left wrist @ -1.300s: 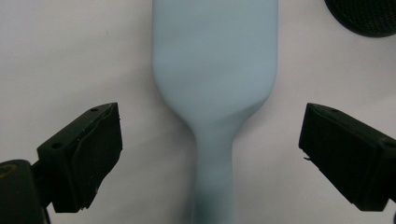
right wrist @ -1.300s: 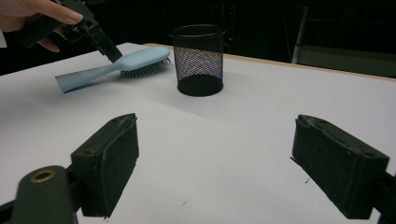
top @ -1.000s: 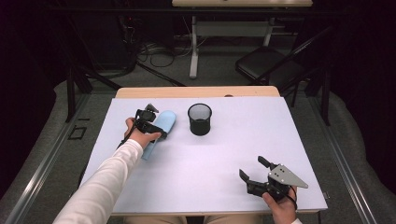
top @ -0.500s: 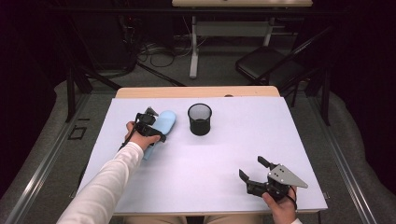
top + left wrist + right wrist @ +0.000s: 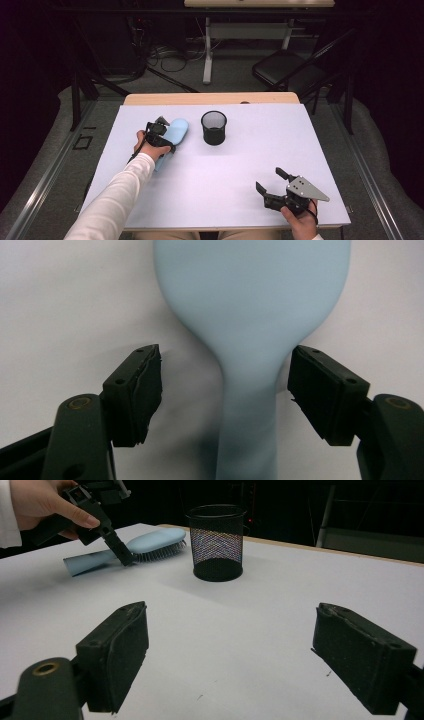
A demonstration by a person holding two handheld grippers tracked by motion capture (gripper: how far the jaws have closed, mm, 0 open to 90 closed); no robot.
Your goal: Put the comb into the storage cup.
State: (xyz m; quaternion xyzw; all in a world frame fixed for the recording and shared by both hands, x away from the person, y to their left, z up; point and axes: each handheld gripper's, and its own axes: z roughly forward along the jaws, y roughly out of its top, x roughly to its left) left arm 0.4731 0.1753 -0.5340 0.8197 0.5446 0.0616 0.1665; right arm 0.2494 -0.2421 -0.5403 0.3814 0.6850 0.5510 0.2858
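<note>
White tabletop (image 5: 215,175): left gripper (image 5: 225,385) jaws, just closing, straddle the blue hairbrush (image 5: 250,315) neck without contact; grasp imminent. Right gripper (image 5: 267,185) spread, empty.

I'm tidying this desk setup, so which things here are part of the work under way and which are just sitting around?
In the job:
- light blue hairbrush, lying bristles down
- left gripper, jaws astride its neck, just been closing, pads not yet touching

Lying about:
- black mesh cup, upright beside the brush
- right gripper, open, idle over the white table
</note>
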